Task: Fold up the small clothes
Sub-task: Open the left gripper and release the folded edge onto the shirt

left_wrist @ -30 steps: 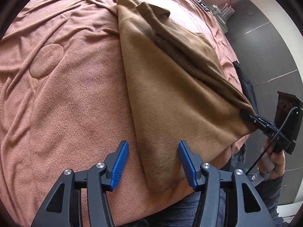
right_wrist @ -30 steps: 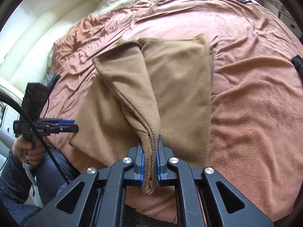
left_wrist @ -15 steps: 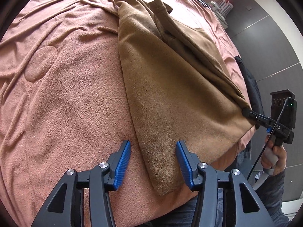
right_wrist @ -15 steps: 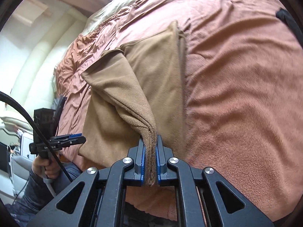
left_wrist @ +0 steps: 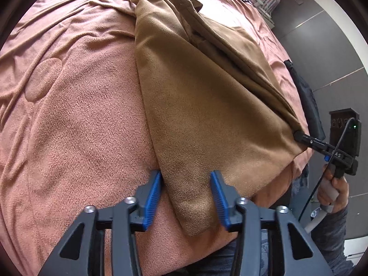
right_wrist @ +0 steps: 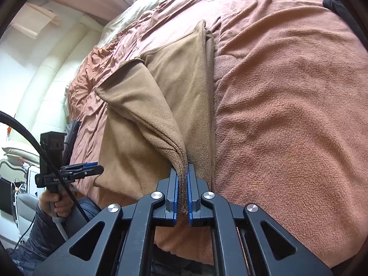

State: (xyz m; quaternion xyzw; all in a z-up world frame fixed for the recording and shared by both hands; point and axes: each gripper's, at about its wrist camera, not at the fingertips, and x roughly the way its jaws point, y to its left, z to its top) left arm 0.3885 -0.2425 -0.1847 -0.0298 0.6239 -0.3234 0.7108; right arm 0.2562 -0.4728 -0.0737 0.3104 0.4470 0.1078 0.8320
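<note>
Surface: pink bedspread [left_wrist: 76, 119], our brown garment [left_wrist: 207, 119] half-folded.
Right gripper [right_wrist: 182, 191]: clamped on lifted corner.
Left gripper [left_wrist: 186, 197]: spread, straddling near corner.
Risk: fold drags askew.

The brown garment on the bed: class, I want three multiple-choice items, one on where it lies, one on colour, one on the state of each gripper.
1. Where does the brown garment lie?
A. On the pink blanket
B. On a wooden floor
C. In a basket

2. What colour are the pads of the left gripper?
A. Red
B. Blue
C. Yellow

3. How do the grippers stand?
A. Both open
B. Both shut on cloth
C. Left open, right shut on the garment

Answers:
1 A: the pink blanket spreads under and around the garment.
2 B: both pads show bright blue.
3 C: the left fingers stand apart on either side of a corner, while the right gripper pinches a lifted fold.
</note>
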